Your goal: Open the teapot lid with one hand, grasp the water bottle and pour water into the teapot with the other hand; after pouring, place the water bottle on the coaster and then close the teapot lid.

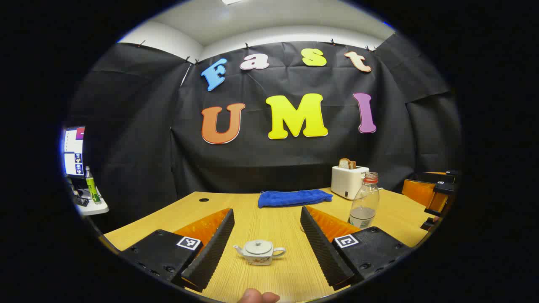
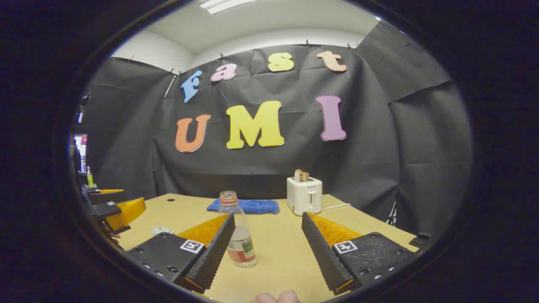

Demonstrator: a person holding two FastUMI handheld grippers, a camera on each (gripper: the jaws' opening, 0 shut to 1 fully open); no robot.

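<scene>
Opening the teapot point(image 1: 260, 251) lid first is advised: left claw point(image 1: 267, 244), spread wide, centred over knob. Bottle point(image 2: 239, 233) mid-desk, beside right claw point(image 2: 267, 248), also spread, empty.
</scene>
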